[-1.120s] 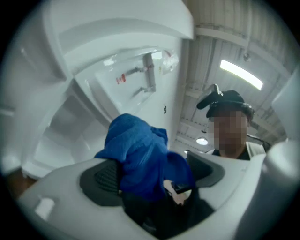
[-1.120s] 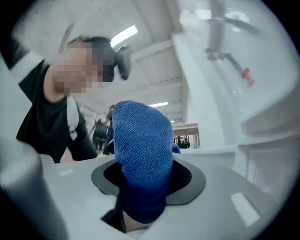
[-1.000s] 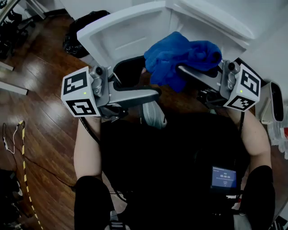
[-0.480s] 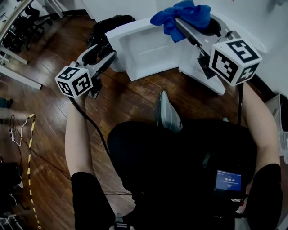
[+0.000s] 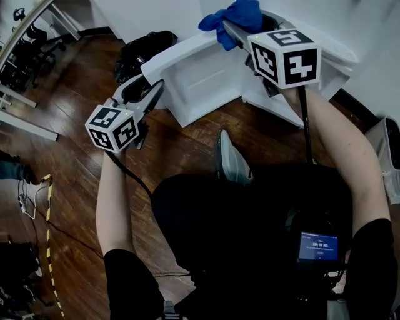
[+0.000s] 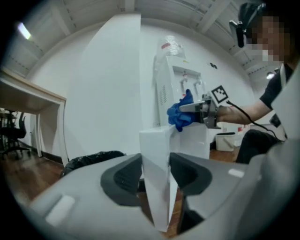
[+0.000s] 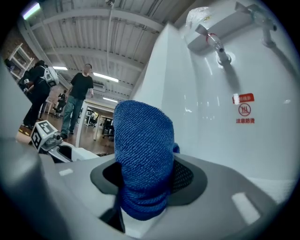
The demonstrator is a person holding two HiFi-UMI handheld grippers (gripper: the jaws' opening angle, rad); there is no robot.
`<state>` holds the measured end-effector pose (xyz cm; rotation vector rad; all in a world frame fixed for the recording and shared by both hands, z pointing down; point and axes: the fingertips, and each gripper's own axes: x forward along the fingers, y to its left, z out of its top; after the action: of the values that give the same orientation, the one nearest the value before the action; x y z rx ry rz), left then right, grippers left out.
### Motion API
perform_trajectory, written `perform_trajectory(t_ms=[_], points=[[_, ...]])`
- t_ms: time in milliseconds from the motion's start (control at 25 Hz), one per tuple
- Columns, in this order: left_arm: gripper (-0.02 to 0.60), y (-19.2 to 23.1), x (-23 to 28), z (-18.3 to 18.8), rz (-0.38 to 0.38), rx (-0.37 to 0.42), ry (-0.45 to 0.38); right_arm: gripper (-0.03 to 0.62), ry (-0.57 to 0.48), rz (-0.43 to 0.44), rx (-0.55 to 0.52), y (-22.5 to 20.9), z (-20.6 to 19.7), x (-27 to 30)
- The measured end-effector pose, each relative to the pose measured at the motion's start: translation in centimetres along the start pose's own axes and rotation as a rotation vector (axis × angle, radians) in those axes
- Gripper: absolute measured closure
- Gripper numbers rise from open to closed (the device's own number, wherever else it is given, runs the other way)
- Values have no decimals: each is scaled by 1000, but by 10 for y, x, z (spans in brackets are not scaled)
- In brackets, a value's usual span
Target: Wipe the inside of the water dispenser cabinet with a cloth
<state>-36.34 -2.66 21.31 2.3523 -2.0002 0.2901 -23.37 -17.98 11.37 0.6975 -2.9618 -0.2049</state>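
Blue cloth (image 5: 237, 15) sits at the top of the head view. It is bunched up and squeezed tight in my right gripper (image 5: 230, 26), just beside the white cabinet (image 5: 337, 62). I hold it there so I can push it inside and rub.

My left gripper (image 5: 147, 92) has just been closing, and its pads now pinch the edge of the cabinet door (image 5: 200, 75). I think that holds the door open and out of the way.

The left gripper view shows that pinch close up. It also shows the tall water dispenser (image 6: 176, 93) with its taps (image 6: 187, 77), which the head view cuts off. The right gripper view shows a red label (image 7: 243, 98) and people (image 7: 79, 101) far off at the left. Only the head view shows the wooden floor (image 5: 69, 156).
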Motion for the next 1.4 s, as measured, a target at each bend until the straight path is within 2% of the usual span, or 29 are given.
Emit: perform_trajectory(t_ms=[80, 200, 400, 520, 680, 800, 920, 1000, 1080, 1280, 1400], points=[[396, -26, -9, 2, -15, 26, -5, 367, 8, -4, -6, -1, -4, -2], [397, -56, -18, 0, 3, 64, 10, 367, 41, 14, -7, 3, -17, 0], [397, -68, -22, -1, 32, 53, -10, 368, 67, 101, -32, 28, -21, 0], [399, -70, -26, 3, 51, 34, -49, 368, 55, 220, -66, 75, -9, -11], [399, -73, -26, 3, 80, 22, -87, 368, 37, 445, -101, 164, 4, -36], [399, -79, -28, 5, 105, 6, -61, 368, 18, 584, -102, 217, 15, -61], [399, -87, -28, 7, 133, -32, -11, 368, -9, 648, -67, 233, 18, -76], [399, -89, -28, 6, 160, -55, 12, 368, -40, 630, -35, 221, 16, -77], [399, -88, -28, 7, 189, -87, 9, 368, -74, 559, 17, 189, 9, -74], [396, -81, -29, 11, 231, -115, -94, 368, -126, 256, 206, 71, -28, -60], [394, -78, -32, 13, 236, -104, -137, 367, -160, 56, 210, 11, -52, -54]])
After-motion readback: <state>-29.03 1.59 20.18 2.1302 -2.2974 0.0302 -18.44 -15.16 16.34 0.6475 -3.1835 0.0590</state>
